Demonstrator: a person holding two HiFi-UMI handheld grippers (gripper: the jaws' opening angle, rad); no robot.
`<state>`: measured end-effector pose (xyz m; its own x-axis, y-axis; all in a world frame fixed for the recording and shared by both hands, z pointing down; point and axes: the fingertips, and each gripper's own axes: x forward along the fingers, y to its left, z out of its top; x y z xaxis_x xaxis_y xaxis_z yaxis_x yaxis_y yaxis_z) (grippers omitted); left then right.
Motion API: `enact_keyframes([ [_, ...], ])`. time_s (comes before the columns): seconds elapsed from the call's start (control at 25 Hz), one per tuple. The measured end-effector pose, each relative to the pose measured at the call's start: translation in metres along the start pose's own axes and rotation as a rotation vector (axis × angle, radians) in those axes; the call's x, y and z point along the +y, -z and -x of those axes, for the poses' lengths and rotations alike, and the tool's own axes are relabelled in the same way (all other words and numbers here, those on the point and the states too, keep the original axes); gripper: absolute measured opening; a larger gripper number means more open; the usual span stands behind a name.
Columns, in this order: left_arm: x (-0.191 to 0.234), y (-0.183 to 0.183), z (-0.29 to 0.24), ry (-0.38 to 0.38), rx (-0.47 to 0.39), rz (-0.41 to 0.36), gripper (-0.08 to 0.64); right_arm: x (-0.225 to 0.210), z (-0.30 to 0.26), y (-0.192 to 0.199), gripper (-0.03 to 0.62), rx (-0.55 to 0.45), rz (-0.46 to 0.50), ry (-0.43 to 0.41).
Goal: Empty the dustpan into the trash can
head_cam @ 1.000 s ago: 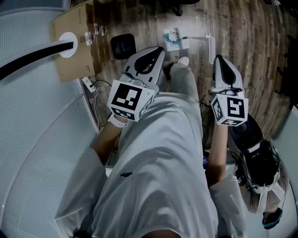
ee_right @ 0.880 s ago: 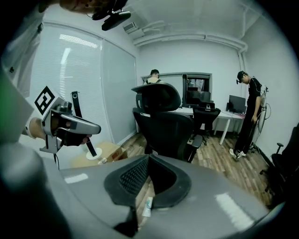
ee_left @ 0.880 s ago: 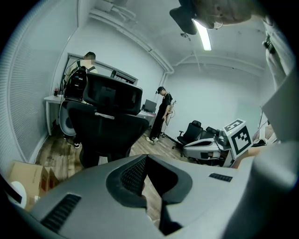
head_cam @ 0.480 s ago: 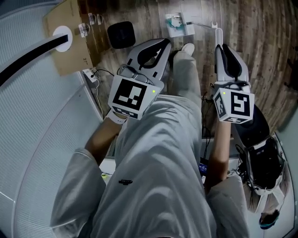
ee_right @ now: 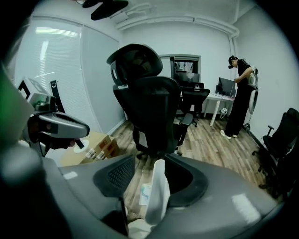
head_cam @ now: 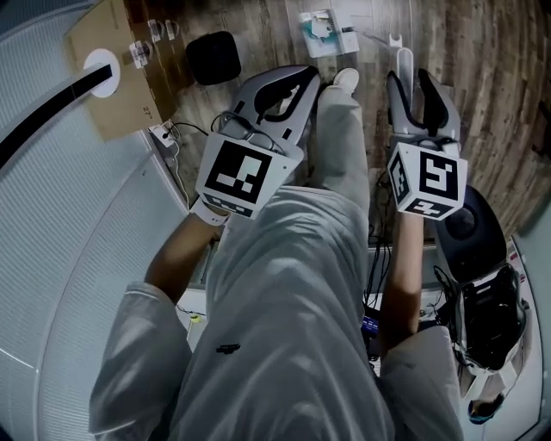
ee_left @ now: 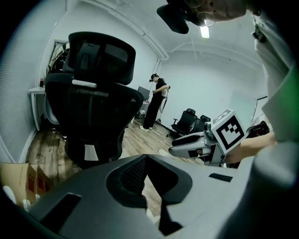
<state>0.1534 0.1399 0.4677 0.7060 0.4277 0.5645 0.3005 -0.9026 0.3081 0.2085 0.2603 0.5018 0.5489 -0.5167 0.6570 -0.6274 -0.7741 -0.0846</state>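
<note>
Wood-plank floor (head_cam: 482,77) fills the top of the head view, and the gripper views show an office room with chairs beyond it. At the top centre of the head view lies the dustpan (head_cam: 323,21), with pale litter in it. Its white handle (head_cam: 403,65) rises toward the right gripper (head_cam: 413,82). That gripper's jaws have just been opening and stand wide. The handle stands in the gap, nearer one jaw, and no pad seems to press on it. The left gripper (head_cam: 303,79), left of the person's leg (head_cam: 340,146), has its jaws closed together on nothing.

What I take to be the trash can (head_cam: 213,56), a black rounded tub at the upper left of the head view beside a cardboard box (head_cam: 120,86), stands well apart from the pan.

The main risk is the grip. Because the handle sits off-centre, a closing jaw may push it sideways before the other pad meets it, tipping the pan and scattering the litter. A lift begun before the jaws bite would let the handle slip out. Held by a long handle in one gripper, the pan could swing or tilt on the way across the leg and spill short of the can.
</note>
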Motion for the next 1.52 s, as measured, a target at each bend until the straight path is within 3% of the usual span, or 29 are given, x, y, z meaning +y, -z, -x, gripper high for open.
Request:
enact_keyframes([
  [0.16,-0.005,0.013,-0.017,0.017,0.015,0.005,0.006,-0.012,-0.012,0.019,0.218,0.045,0.043,0.043],
  [0.52,-0.006,0.033,-0.039,0.040,0.033,-0.004,0.006,-0.017,-0.036,0.054,0.216,0.117,-0.006,0.023],
  [0.72,-0.013,0.046,-0.031,0.072,0.030,-0.009,0.006,-0.006,-0.029,0.063,0.167,0.132,-0.010,0.050],
  [1.2,0.004,0.039,-0.054,0.068,0.034,0.015,0.006,-0.016,-0.061,0.042,0.144,0.189,-0.024,0.044],
  [1.52,0.016,0.043,-0.051,0.055,0.033,0.023,0.006,-0.016,-0.064,0.039,0.140,0.144,-0.048,0.054],
])
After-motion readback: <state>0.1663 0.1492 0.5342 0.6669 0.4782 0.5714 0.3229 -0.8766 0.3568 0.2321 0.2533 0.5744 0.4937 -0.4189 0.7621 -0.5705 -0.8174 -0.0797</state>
